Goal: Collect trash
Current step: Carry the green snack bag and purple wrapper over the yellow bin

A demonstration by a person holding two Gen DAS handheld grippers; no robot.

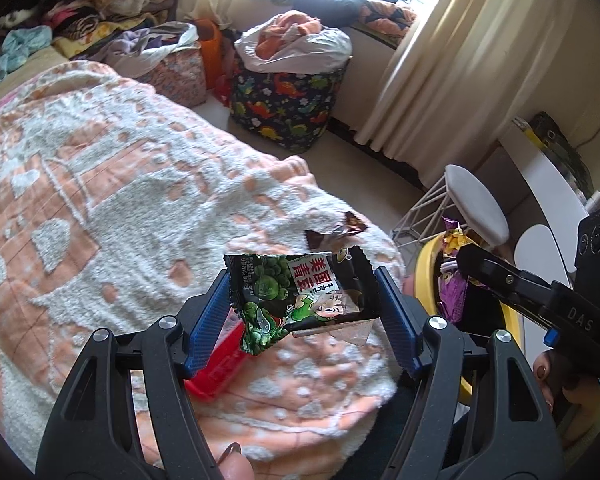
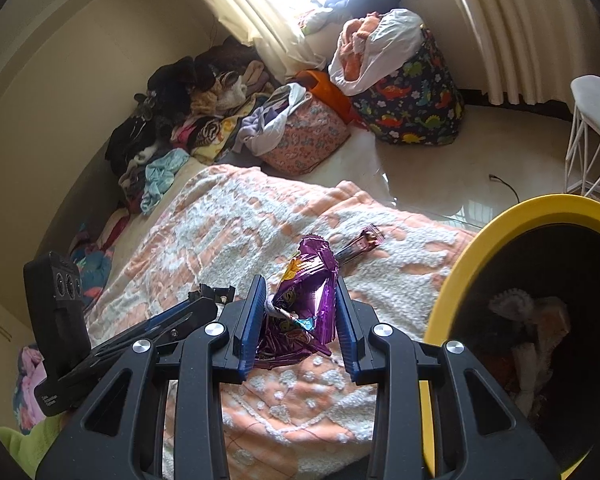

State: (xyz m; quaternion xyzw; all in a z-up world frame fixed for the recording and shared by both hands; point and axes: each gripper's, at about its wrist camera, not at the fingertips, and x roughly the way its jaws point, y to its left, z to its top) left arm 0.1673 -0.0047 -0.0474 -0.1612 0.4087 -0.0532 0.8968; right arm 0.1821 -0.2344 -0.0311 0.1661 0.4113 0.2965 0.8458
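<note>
- Your left gripper (image 1: pixel 302 306) is clamped on a crinkled green-and-black pea snack packet (image 1: pixel 296 300) above the fluffy peach-and-white blanket (image 1: pixel 120 184).
- Your right gripper (image 2: pixel 300 320) pinches a crumpled purple foil wrapper (image 2: pixel 306 304) beside the yellow-rimmed black bin (image 2: pixel 452 280).
- A brown wrapper (image 1: pixel 336 232) lies on the blanket's edge — near the bin.
- Beyond: cream curtains (image 1: pixel 432 60), a dinosaur-print fabric basket (image 1: pixel 286 108), piled clothes (image 2: pixel 180 120).

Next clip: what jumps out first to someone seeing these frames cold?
The crumpled purple foil wrapper sits between the right gripper fingers, just left of the yellow-rimmed trash bin. In the left wrist view, a green-pea snack packet spans the left gripper above the peach-and-white blanket, where a brown wrapper lies loose.
</note>
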